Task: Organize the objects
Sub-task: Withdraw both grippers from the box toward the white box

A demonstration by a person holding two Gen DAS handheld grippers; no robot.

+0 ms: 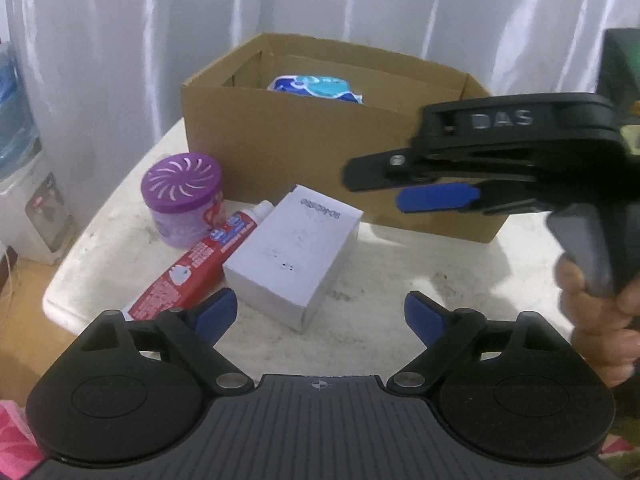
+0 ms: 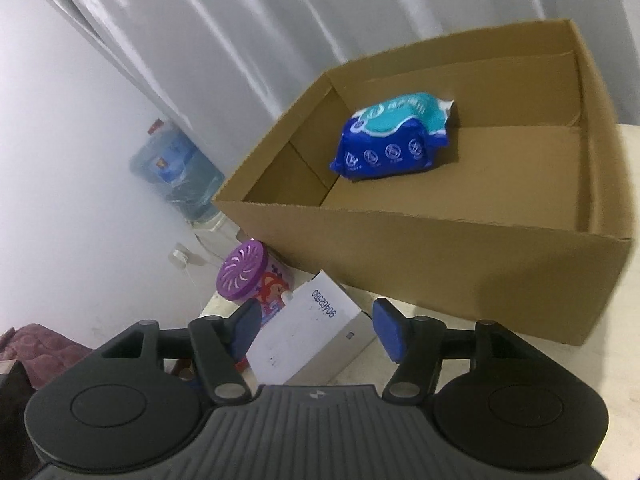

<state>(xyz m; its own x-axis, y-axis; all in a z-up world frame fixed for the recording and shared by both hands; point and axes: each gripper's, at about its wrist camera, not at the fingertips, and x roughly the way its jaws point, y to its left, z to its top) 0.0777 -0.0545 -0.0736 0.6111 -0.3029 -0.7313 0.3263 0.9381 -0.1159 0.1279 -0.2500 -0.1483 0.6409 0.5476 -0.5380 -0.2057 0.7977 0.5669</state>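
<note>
An open cardboard box (image 1: 304, 160) stands at the back of the white table (image 1: 376, 312); a blue and teal wipes pack (image 1: 316, 87) lies inside, also seen in the right wrist view (image 2: 392, 140). In front of the box lie a white carton (image 1: 296, 260), a red toothpaste tube (image 1: 192, 268) and a purple-lidded air freshener jar (image 1: 182, 196). My left gripper (image 1: 320, 316) is open and empty, low over the table just right of the carton. My right gripper (image 2: 314, 328) is open and empty, above the carton (image 2: 304, 340); it shows from the side in the left wrist view (image 1: 432, 184).
A water dispenser with a blue bottle (image 2: 176, 168) stands left of the table by the white curtain (image 1: 120, 40). The table's left edge (image 1: 56, 296) is close to the toothpaste tube. Pink cloth (image 1: 16, 432) lies at lower left. The box wall (image 2: 440, 264) rises just beyond my right gripper.
</note>
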